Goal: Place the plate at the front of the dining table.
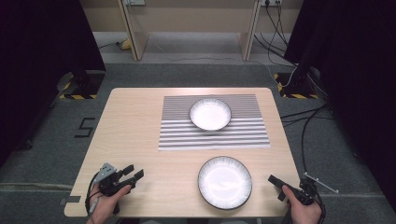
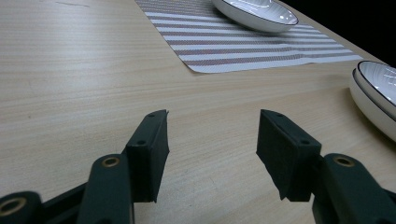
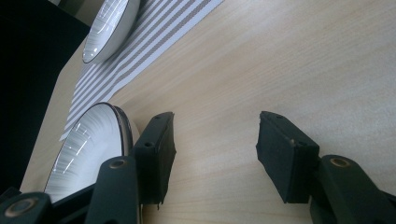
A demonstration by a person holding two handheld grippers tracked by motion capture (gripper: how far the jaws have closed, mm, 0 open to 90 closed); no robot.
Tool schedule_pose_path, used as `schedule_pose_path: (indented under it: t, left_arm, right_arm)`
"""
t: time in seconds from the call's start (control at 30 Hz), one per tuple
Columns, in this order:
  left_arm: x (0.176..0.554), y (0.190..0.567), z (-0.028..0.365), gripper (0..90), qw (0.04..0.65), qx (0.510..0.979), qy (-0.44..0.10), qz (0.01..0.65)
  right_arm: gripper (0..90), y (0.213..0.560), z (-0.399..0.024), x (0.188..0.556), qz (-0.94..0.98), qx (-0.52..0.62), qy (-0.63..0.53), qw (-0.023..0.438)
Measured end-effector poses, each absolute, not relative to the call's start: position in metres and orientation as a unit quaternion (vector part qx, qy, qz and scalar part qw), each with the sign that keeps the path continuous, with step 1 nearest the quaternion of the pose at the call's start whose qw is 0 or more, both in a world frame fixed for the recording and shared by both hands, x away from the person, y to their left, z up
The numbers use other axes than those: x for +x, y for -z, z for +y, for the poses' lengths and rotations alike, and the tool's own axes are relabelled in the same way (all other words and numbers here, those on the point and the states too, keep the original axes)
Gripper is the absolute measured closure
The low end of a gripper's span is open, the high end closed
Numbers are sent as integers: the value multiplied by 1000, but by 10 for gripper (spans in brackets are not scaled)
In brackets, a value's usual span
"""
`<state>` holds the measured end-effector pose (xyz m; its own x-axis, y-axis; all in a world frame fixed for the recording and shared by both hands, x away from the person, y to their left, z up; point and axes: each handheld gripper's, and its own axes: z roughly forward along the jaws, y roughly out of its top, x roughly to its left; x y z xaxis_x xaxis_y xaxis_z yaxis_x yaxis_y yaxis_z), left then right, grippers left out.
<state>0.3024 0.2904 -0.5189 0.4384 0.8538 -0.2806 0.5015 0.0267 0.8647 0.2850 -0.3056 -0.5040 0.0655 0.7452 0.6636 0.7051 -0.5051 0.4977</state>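
Observation:
A white bowl with a dark rim (image 1: 210, 113) (image 2: 254, 11) (image 3: 109, 28) stands on a grey striped placemat (image 1: 177, 130) (image 2: 233, 46) (image 3: 154, 37) at the far middle of the wooden table (image 1: 135, 121). A wider white dish with a dark rim (image 1: 224, 182) (image 2: 378, 93) (image 3: 86, 149) rests on bare wood near the front edge. My left gripper (image 1: 135, 171) (image 2: 212, 130) sits low over the front left of the table, open, with nothing between its jaws. My right gripper (image 1: 276, 187) (image 3: 215, 130) is just right of the dish, rolled onto its side, open and holding nothing.
Bare wood lies between the two hands and left of the placemat. The table's front edge runs just under both hands. Black stands (image 1: 303, 70) and cables (image 1: 303, 126) are on the floor to the right, and pale furniture legs (image 1: 133, 42) stand beyond the table.

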Motion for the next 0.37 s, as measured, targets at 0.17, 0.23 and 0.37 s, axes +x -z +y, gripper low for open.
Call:
schedule_pose_path:
  t: [0.17, 0.23, 0.37]
  left_arm:
    - [302, 519, 290, 433, 512, 675, -172, 502]
    - [302, 519, 290, 433, 512, 675, -172, 502]
    - [303, 519, 290, 432, 511, 676, -174, 502]
  right_arm:
    - [464, 506, -308, 281, 494, 731, -470, 22]
    - [463, 506, -308, 280, 493, 732, -471, 20]
    - [462, 505, -307, 281, 493, 730, -474, 22]
